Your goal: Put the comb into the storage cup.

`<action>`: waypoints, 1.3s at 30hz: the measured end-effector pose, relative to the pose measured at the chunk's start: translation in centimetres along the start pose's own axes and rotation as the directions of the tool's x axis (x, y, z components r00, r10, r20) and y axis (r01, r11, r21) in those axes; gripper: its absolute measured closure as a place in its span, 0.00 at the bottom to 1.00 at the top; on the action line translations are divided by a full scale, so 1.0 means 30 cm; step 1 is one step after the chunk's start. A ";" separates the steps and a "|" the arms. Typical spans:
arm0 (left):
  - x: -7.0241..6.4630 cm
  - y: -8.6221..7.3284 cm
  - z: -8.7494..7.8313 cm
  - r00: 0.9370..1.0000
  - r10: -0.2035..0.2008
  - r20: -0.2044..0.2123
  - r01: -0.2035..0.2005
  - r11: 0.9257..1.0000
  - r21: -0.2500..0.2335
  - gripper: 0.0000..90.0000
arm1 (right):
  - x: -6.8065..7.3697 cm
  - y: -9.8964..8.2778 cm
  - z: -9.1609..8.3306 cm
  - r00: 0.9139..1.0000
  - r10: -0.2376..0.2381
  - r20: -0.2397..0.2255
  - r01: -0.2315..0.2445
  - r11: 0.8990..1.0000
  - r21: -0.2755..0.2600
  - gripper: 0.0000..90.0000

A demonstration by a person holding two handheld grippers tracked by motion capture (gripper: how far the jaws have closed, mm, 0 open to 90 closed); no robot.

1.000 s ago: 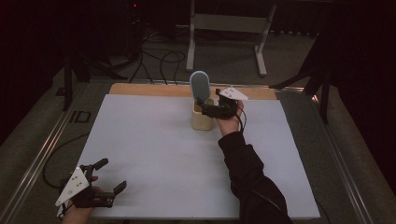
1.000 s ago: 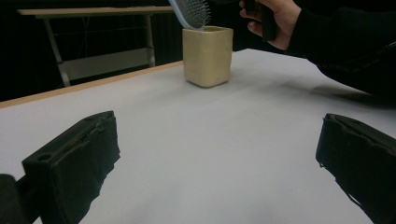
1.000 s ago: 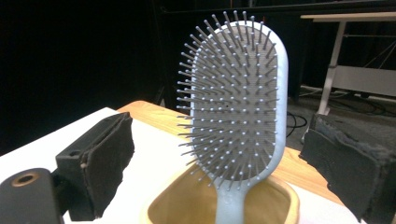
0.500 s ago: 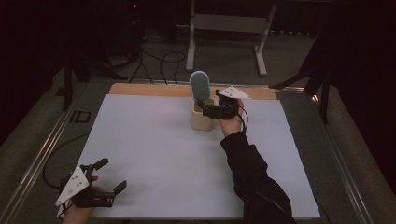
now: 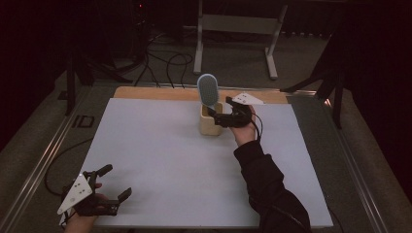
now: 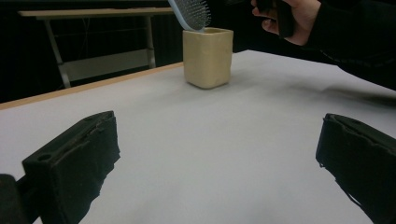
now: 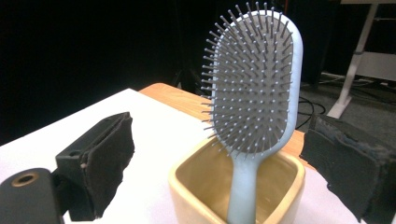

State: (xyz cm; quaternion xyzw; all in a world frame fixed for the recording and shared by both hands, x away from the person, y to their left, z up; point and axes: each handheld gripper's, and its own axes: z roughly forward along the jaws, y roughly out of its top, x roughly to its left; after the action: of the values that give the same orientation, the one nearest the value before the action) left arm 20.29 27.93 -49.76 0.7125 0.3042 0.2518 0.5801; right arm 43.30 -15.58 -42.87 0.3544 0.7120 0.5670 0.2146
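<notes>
A pale blue hairbrush [image 5: 208,90] stands handle-down in a cream square cup [image 5: 211,124] near the far edge of the white table [image 5: 160,160], its bristled head leaning out above the rim. The right hand-held gripper [image 5: 217,116] is up against the cup's right side, jaws spread wide with one on either side of the brush handle and not touching it; from its own view the brush [image 7: 254,93] rises between the two pads over the cup [image 7: 201,186]. The left hand-held gripper [image 5: 115,183] rests at the near left corner, well apart from the cup, its jaws wide and holding nothing
</notes>
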 end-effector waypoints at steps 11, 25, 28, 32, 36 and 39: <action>-0.001 0.000 0.001 1.000 0.000 0.000 0.000 1.000 0.000 0.00 | -0.007 -0.026 -0.058 1.000 -0.005 -0.021 0.005 1.000 0.010 0.09; -0.002 0.001 0.001 1.000 0.002 0.000 -0.002 1.000 0.001 0.00 | -0.003 -0.050 -0.158 0.999 -0.003 -0.042 0.003 1.000 0.007 0.09; -0.002 0.001 0.001 1.000 0.001 0.000 -0.001 1.000 -0.001 0.00 | -0.004 -0.057 -0.189 0.999 -0.007 -0.046 0.007 1.000 0.005 0.09; -0.002 0.001 0.002 1.000 0.003 0.000 -0.003 1.000 0.002 0.00 | -0.006 -0.068 -0.221 0.999 -0.007 -0.048 0.008 1.000 0.012 0.09; -0.002 0.000 0.003 1.000 0.002 0.000 -0.002 1.000 0.002 0.00 | -0.006 -0.084 -0.254 0.998 -0.006 -0.062 0.006 1.000 0.008 0.09; -0.002 0.000 0.004 1.000 0.002 0.000 -0.002 1.000 0.003 0.00 | -0.003 -0.097 -0.276 0.998 -0.004 -0.069 0.005 1.000 0.010 0.09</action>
State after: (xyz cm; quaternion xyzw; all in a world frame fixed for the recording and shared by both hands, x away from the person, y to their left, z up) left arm 20.32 27.80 -49.77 0.7137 0.3038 0.2520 0.5786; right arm 36.76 -21.38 -43.47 0.3341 0.7225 0.5748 0.1896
